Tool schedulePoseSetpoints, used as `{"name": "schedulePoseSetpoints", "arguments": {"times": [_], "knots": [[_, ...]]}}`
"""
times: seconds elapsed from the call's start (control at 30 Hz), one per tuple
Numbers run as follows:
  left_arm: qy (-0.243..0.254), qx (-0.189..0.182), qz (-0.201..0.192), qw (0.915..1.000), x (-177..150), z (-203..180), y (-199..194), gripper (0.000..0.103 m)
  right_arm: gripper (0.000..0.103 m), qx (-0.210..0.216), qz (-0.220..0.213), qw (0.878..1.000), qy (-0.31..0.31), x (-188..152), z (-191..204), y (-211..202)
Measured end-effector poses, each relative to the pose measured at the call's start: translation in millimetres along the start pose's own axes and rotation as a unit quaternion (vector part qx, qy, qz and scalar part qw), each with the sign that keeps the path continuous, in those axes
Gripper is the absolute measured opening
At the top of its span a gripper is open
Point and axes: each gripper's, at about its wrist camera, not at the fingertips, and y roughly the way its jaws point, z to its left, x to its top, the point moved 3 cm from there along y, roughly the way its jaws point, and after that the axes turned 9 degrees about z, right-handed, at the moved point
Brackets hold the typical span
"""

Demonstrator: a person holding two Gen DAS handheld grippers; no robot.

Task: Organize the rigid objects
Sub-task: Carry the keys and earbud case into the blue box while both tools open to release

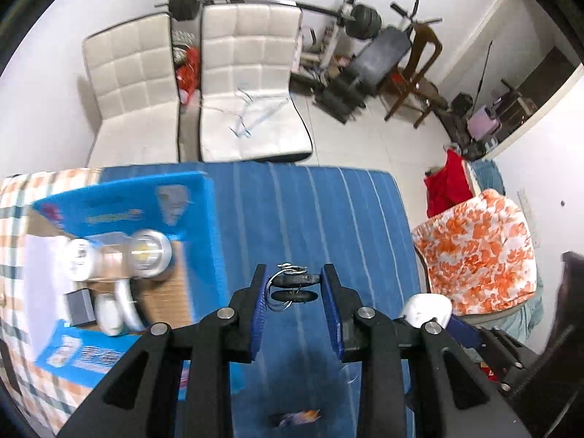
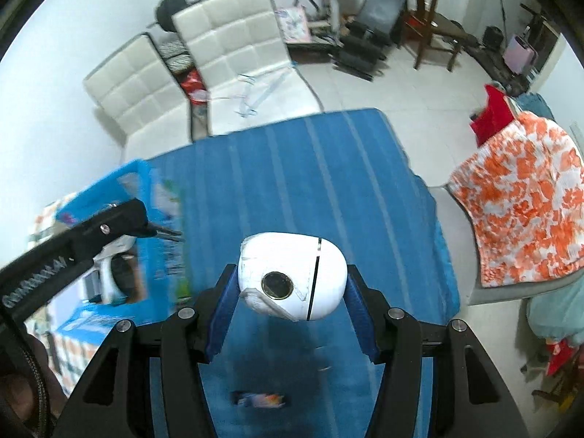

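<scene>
The open blue cardboard box at the left already contains several silver and white items, so sorting is judged partly done. The left claw is clenched on a small black wheeled object with wire rings. The right claw grasps a white egg-shaped plastic device. Both are above the blue striped counter. One small colourful item remains there.

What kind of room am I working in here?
Most likely a living room at home, doubling as a workout corner. Two white padded seats stand against the wall, a barbell and weight bench sit beside them, and a wooden chair stands nearby. The work surface wears a blue striped cloth.
</scene>
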Motion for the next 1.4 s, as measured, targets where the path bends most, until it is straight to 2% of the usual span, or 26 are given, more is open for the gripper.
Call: {"name": "schedulePoseSetpoints", "arguments": {"times": [0.13, 0.27, 0.37, 0.47, 0.63, 0.73, 0.93, 1.4], "knots": [[-0.020, 0.021, -0.019, 0.9994, -13, 57, -35, 0.026, 0.060, 0.020, 0.000, 0.999, -0.029, -17, 56, -5], [-0.054, 0.032, -0.011, 0.9979, -35, 111, -45, 0.026, 0.060, 0.037, 0.022, 0.998, -0.053, -27, 111, 14], [-0.081, 0.042, 0.008, 0.9958, -53, 156, -37, 0.026, 0.060, 0.032, 0.042, 0.996, -0.076, -33, 154, 42], [-0.106, 0.045, 0.035, 0.9927, -69, 195, -20, 0.026, 0.060, 0.026, 0.059, 0.994, -0.092, -36, 179, 68], [-0.129, 0.040, 0.090, 0.9867, -84, 235, 23, 0.026, 0.060, -0.007, 0.080, 0.991, -0.110, -30, 209, 115], [-0.127, 0.049, 0.116, 0.9840, -89, 246, 44, 0.026, 0.060, -0.025, 0.090, 0.989, -0.117, -27, 221, 136], [-0.104, 0.072, 0.140, 0.9819, -94, 250, 68, 0.026, 0.060, -0.056, 0.112, 0.985, -0.121, -22, 229, 170], [-0.087, 0.092, 0.151, 0.9803, -90, 246, 83, 0.026, 0.060, -0.075, 0.155, 0.977, -0.126, -24, 238, 206]]}}
